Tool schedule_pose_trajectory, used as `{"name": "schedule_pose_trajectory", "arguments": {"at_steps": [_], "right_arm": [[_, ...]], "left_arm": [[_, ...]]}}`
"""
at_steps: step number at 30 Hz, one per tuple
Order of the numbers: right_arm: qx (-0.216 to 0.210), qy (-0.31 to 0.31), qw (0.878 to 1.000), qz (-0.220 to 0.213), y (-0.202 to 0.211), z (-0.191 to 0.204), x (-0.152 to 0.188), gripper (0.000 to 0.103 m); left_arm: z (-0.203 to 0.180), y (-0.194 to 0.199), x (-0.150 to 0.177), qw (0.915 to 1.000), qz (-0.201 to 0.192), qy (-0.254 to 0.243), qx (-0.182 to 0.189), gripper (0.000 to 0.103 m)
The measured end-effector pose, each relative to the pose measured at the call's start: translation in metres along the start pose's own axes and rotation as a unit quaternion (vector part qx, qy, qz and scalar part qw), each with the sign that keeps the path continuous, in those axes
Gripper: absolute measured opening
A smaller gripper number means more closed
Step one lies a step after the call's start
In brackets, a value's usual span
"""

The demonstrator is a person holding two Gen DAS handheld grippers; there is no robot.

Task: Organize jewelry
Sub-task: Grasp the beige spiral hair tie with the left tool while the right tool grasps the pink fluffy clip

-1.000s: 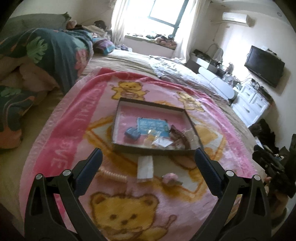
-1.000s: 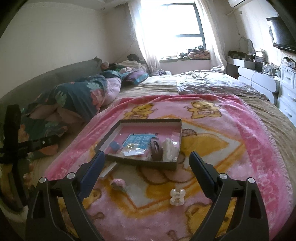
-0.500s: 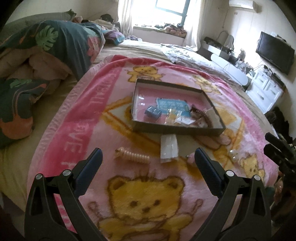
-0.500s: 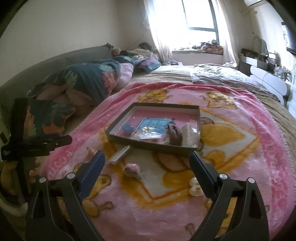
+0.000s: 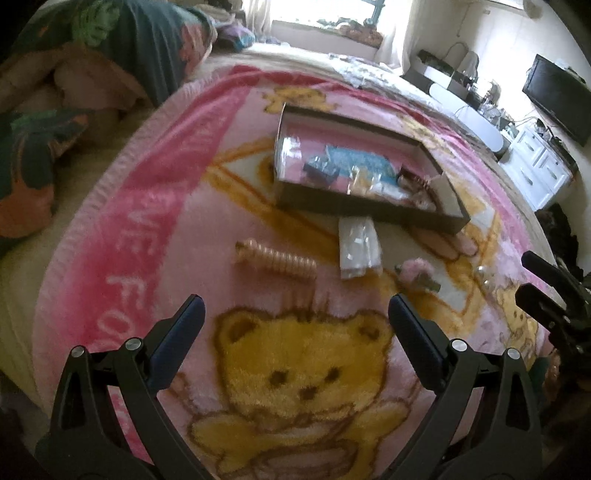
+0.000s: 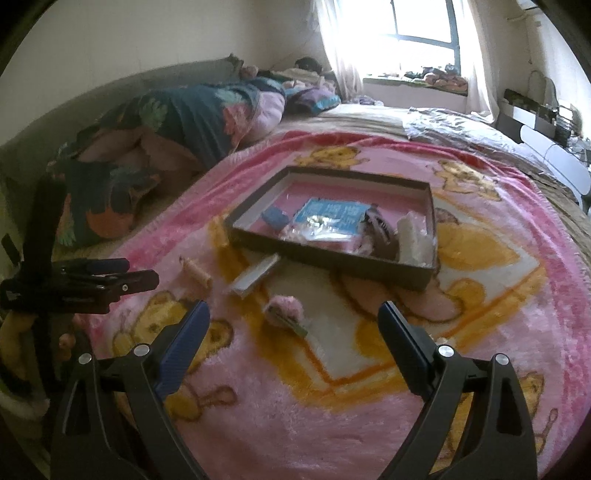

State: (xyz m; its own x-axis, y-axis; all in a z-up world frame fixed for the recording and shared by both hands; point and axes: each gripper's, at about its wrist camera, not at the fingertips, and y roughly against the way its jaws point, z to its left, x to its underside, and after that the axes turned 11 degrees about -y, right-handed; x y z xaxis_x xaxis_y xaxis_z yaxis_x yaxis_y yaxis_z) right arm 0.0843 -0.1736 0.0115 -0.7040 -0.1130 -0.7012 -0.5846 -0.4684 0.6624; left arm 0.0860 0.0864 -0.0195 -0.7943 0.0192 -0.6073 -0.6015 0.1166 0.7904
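A shallow dark box (image 5: 369, 210) (image 6: 325, 254) lies on the pink bear blanket and holds a blue card, a small blue piece, clear packets and a brown hair clip. In front of it lie a peach spiral hair tie (image 5: 275, 260) (image 6: 194, 271), a clear flat packet (image 5: 358, 245) (image 6: 255, 277) and a pink fluffy clip (image 5: 417, 273) (image 6: 286, 314). A small clear item (image 5: 482, 275) lies further right. My left gripper (image 5: 293, 314) is open and empty, just short of the hair tie. My right gripper (image 6: 293, 317) is open and empty, over the pink clip.
The blanket (image 5: 147, 206) covers a bed. A dark floral quilt (image 6: 184, 114) is piled at the left. A window (image 6: 421, 22), white drawers (image 5: 543, 166) and a TV (image 5: 557, 99) are at the back and right. The other gripper shows at each view's edge.
Both grippers have moved down and nearer to the blanket. The left view now points at the hair tie and packet; the right view at the pink clip. Nothing was grasped.
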Motion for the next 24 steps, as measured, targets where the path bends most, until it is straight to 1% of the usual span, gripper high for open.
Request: {"name": "schedule_pose_trajectory", "arguments": {"at_steps": [4, 9, 11, 12, 14, 16, 21, 24], "right_arm": [[0.004, 0.003, 1.0, 0.015, -0.014, -0.001, 0.005, 0.091], [0.011, 0.008, 0.999, 0.029, -0.031, -0.004, 0.01, 0.091], [0.012, 0.009, 0.999, 0.033, -0.037, -0.005, 0.01, 0.091], [0.012, 0.01, 0.999, 0.034, -0.04, -0.005, 0.01, 0.091], [0.012, 0.012, 0.999, 0.039, -0.047, -0.005, 0.01, 0.091], [0.013, 0.016, 0.999, 0.043, -0.053, -0.005, 0.011, 0.091], [0.012, 0.022, 0.998, 0.062, -0.075, -0.006, 0.01, 0.091], [0.013, 0.028, 0.997, 0.073, -0.089, -0.005, 0.009, 0.091]], "left_arm": [[0.005, -0.012, 0.006, 0.9996, 0.014, 0.019, 0.018, 0.093], [0.004, -0.029, 0.008, 0.9982, 0.022, 0.036, 0.044, 0.092], [0.003, -0.036, 0.007, 0.9973, 0.027, 0.045, 0.053, 0.085], [0.004, -0.042, 0.008, 0.996, 0.03, 0.054, 0.064, 0.084], [0.006, -0.049, 0.006, 0.9941, 0.034, 0.07, 0.075, 0.074], [0.01, -0.056, 0.005, 0.9917, 0.036, 0.089, 0.085, 0.07], [0.023, -0.07, -0.005, 0.9866, 0.037, 0.133, 0.088, 0.068], [0.028, -0.077, -0.011, 0.986, 0.038, 0.145, 0.074, 0.068]]}}
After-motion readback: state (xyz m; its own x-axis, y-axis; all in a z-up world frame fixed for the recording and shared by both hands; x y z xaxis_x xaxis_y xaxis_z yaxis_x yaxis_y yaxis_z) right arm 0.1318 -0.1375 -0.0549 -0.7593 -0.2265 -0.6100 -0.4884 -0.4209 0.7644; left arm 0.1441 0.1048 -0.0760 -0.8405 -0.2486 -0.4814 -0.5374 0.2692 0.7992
